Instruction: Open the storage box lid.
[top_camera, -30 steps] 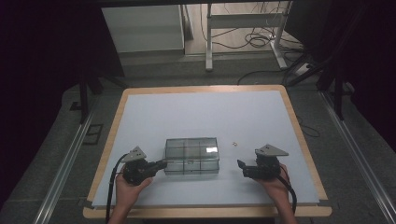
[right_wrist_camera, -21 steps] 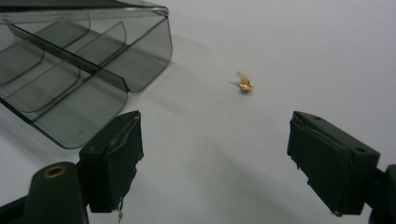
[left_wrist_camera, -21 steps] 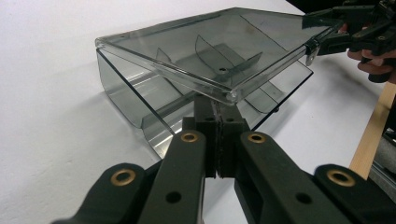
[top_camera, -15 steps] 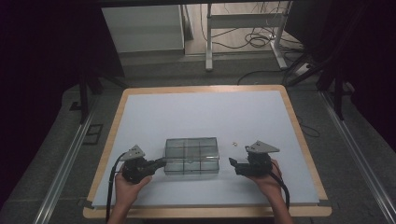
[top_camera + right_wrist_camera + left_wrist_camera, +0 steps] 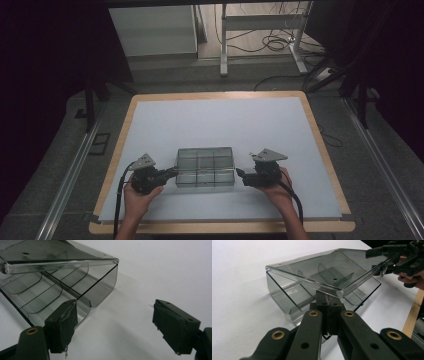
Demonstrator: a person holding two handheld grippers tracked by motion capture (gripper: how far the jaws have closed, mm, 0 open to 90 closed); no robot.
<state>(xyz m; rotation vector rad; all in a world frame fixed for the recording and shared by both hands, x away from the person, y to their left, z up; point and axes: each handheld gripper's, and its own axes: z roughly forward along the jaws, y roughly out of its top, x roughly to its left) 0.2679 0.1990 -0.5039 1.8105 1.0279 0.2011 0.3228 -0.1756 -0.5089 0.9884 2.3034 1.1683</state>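
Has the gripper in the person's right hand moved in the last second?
Yes. The right gripper has slid leftward toward the clear box, further from the table's right wooden edge.

High view looks down on table (image 5: pixel 280 130); both gripper views close-up, share clear box (image 5: pixel 322 277).

The high view is dim and soft, its left and right sides nearly black; the pale surface (image 5: pixel 225 125) is the brightest area. Both gripper views are brighter, with glare on the box (image 5: pixel 332 272) lid edge and blurred near jaws.
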